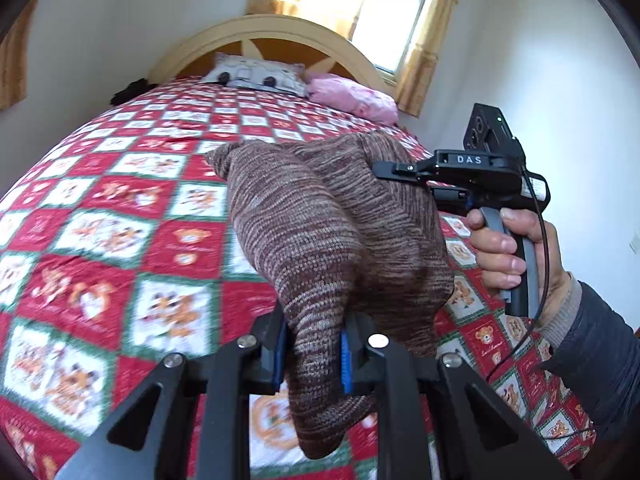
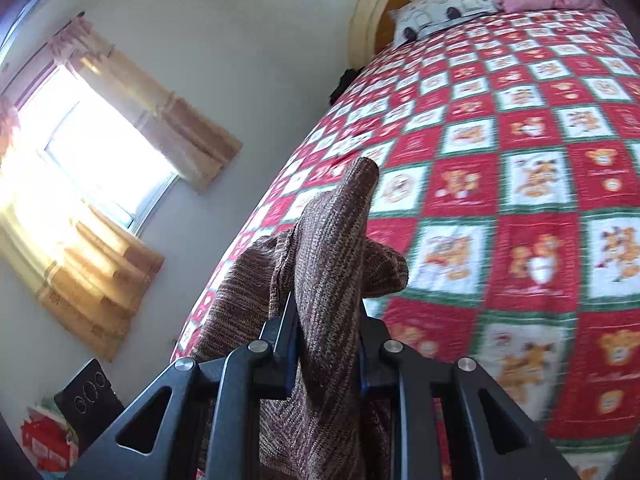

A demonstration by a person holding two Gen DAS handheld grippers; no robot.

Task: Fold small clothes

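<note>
A brown marled knit garment (image 1: 320,232) is held up above the bed between both grippers. My left gripper (image 1: 314,354) is shut on its lower part, with cloth hanging below the jaws. My right gripper (image 1: 384,170), seen from the left wrist view held by a hand, pinches the garment's upper right edge. In the right wrist view the right gripper (image 2: 328,340) is shut on a bunched fold of the same knit garment (image 2: 332,256), which stands up above the jaws and drapes down to the left.
A bed with a red, white and green bear-print quilt (image 1: 132,216) lies beneath. A white patterned pillow (image 1: 256,74) and a pink pillow (image 1: 352,96) sit by the wooden headboard (image 1: 264,30). A curtained window (image 2: 100,152) lights the wall. A dark item (image 1: 128,90) lies at the bed's far left edge.
</note>
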